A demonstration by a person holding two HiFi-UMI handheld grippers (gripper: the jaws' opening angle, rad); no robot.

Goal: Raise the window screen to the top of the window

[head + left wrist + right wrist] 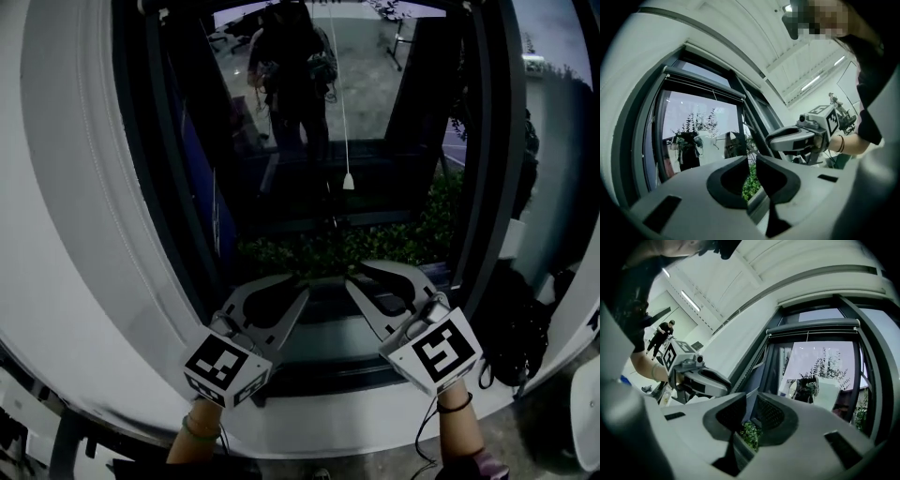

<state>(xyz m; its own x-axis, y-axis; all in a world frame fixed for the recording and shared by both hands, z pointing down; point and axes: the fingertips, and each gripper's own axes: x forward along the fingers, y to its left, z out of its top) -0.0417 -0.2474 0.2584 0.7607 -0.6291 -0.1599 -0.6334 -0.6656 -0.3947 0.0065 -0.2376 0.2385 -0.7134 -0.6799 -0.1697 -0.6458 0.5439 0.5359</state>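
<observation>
While held at lower window frame (pixel 328 375), left gripper (pixel 304 291) and right gripper (pixel 351 279) jaws slightly apart, empty.

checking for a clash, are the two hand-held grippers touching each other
Apart. The head view shows the window frame between the tips of the left hand-held gripper and the right hand-held gripper.

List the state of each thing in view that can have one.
window screen: rolled up at the top of the window.
pull cord: hanging straight down, no gripper on it.
window glass: uncovered.
left gripper: open, fingers a narrow gap apart, nothing between them.
right gripper: open, fingers a narrow gap apart, nothing between them.
</observation>
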